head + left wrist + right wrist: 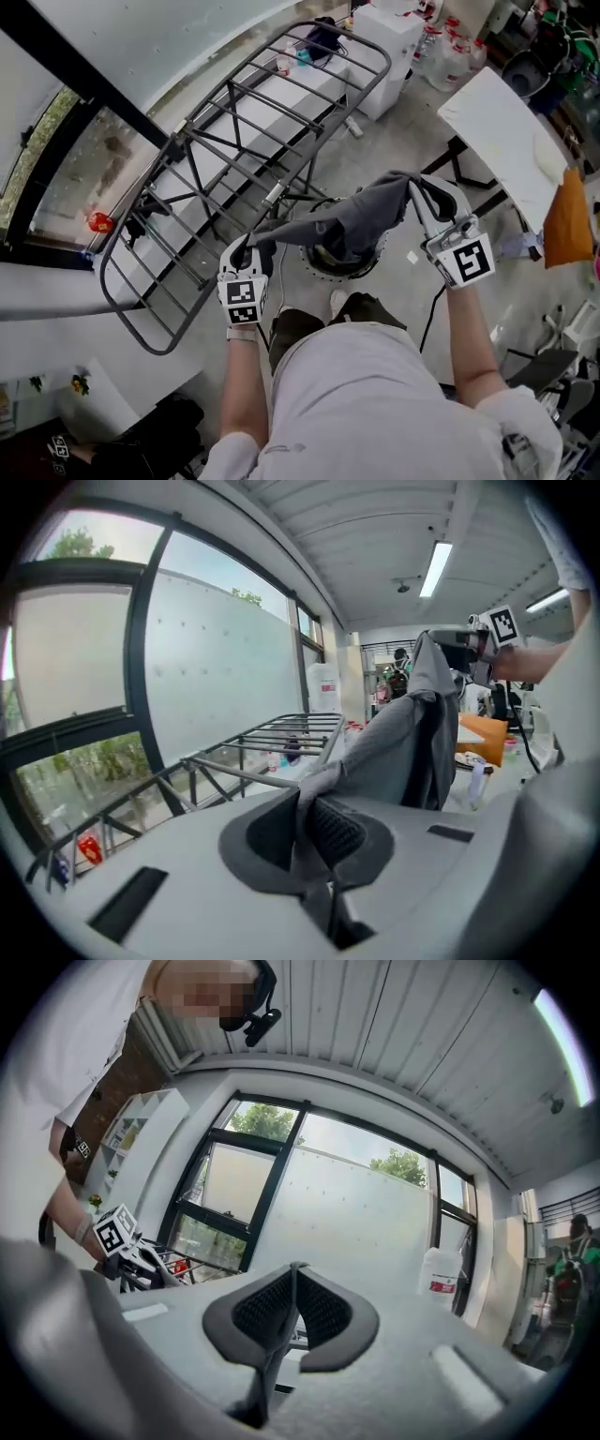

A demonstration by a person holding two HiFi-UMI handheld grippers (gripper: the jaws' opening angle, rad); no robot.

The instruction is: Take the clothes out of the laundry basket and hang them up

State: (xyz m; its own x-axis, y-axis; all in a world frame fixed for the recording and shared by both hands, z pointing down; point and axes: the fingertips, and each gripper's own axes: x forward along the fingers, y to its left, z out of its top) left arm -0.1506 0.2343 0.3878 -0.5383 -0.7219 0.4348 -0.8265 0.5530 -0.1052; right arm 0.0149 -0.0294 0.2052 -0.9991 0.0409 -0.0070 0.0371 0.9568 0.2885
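1. The left gripper (246, 246) is clamped on one edge of the grey garment (356, 220). In its own view the cloth is bunched between the closed pads (339, 829).
2. The right gripper (419, 190) is also closed. A thin fold of the same cloth runs down between its jaws in the right gripper view, so it seems to hold the other end.
3. The garment hangs stretched between the two grippers. It is in the air beside the near long edge of the drying rack (187, 141) and touches no bar.
4. Progress, as I judge it: this piece is out of the laundry basket (323, 267) but not yet hung. The rack's bars look bare, so laying it over them remains to be done.
5. The basket sits on the floor under the garment, which covers most of it, so I cannot tell whether more clothes lie inside.
6. The rack's far end is crowded with small things too small to name.
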